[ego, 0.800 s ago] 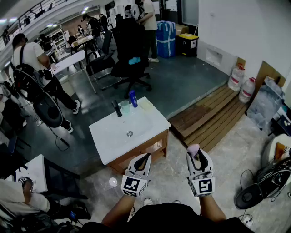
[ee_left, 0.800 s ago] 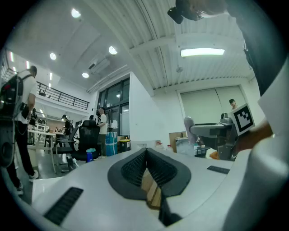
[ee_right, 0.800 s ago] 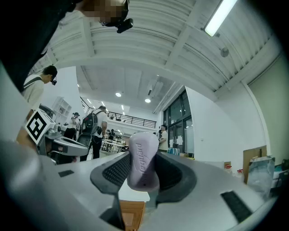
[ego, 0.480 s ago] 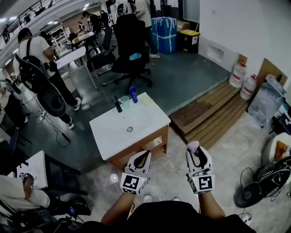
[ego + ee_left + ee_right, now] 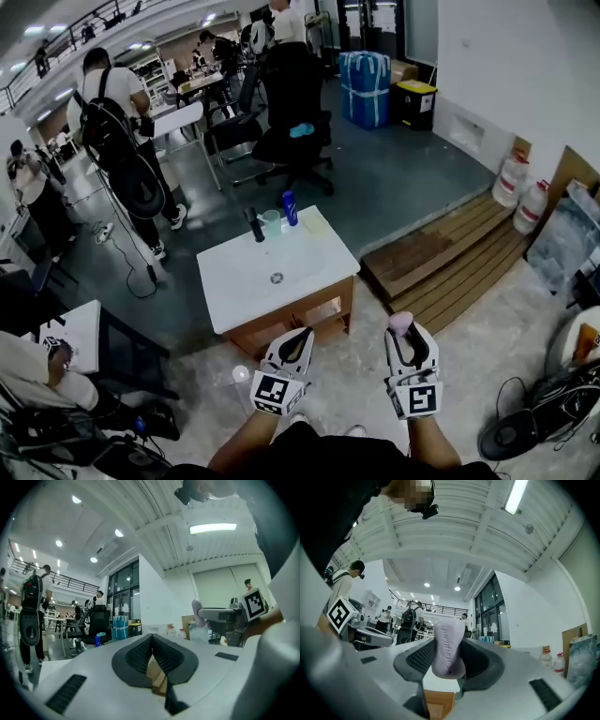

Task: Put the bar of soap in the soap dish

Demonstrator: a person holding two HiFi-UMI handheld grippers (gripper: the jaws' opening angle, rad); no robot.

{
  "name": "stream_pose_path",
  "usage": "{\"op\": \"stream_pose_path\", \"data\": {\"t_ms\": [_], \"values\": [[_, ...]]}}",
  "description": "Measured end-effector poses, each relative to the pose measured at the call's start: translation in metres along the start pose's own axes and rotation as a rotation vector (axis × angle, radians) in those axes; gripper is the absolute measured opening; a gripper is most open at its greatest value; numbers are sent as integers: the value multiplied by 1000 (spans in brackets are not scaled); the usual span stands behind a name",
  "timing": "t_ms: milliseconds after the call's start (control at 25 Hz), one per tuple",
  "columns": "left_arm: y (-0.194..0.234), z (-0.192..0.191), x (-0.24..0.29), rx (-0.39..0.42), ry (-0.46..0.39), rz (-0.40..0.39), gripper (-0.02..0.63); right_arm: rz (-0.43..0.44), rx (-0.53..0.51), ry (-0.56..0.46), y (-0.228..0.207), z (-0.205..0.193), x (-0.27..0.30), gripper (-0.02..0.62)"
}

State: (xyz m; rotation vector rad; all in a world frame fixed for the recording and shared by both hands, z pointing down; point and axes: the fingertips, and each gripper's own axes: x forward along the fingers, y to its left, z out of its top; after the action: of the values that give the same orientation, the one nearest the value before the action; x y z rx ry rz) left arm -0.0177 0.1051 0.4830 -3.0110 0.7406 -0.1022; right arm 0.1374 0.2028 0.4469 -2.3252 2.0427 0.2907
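Note:
A pale lilac bar of soap (image 5: 400, 323) stands on edge between the pads of my right gripper (image 5: 407, 336), which is shut on it; the right gripper view shows the soap (image 5: 449, 651) pinched upright. My left gripper (image 5: 296, 343) is beside it, shut, with nothing between its pads (image 5: 140, 651). Both grippers hover over the floor in front of a white washbasin cabinet (image 5: 234, 286). A pale yellowish soap dish (image 5: 315, 224) sits on the basin's far right corner, well away from both grippers.
On the basin's far edge stand a black tap (image 5: 254, 225), a clear cup (image 5: 272, 222) and a blue bottle (image 5: 290, 208). A wooden platform (image 5: 441, 258) lies to the right. People (image 5: 117, 122) and office chairs (image 5: 292, 122) are beyond the basin.
The head view has shifted a little and the person with the backpack has walked rightward. Both grippers hold their pose, with the soap still gripped in the right one.

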Motion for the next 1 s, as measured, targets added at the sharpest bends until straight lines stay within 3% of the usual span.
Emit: {"op": "stream_pose_path", "data": {"t_ms": [280,600,1000], "values": [[30,-7,1,-32,1,113,21,36,16,34,-5,-18,18,189],[74,-16,48,-35,-7,107,21,62,-17,37,-11,-29,82,189],[170,-25,86,-67,-25,132,21,117,-25,26,16,-38,195,187]]}}
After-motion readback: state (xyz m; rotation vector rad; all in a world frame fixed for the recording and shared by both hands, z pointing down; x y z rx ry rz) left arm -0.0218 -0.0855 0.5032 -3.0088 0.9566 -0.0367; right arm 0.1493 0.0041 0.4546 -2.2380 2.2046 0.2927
